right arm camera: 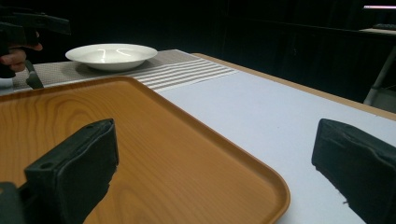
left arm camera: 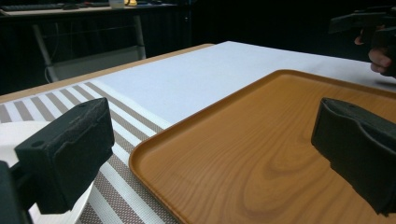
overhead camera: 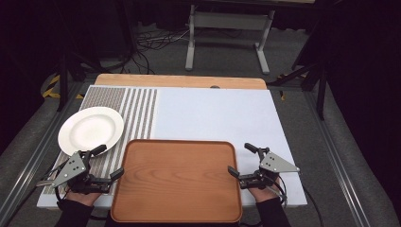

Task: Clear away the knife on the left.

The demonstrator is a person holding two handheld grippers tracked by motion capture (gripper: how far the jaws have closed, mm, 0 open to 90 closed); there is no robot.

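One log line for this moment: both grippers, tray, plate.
left gripper: open, jaws straddle tray's left rim | right gripper: open, at right rim | tray: empty | plate: empty, on striped mat

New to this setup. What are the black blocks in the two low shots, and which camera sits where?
No robot here: a person holds a two-jaw tool in each hand. The high view looks down from above the person's side of the table; the left gripper and right gripper flank a wooden tray. The other two pictures come from cameras riding on each gripper, so the black blocks are that gripper's own jaws. Both stand open, each pair straddling a tray edge, and hold nothing. A white plate sits on a striped mat, left of the tray, on a table with a white cover.
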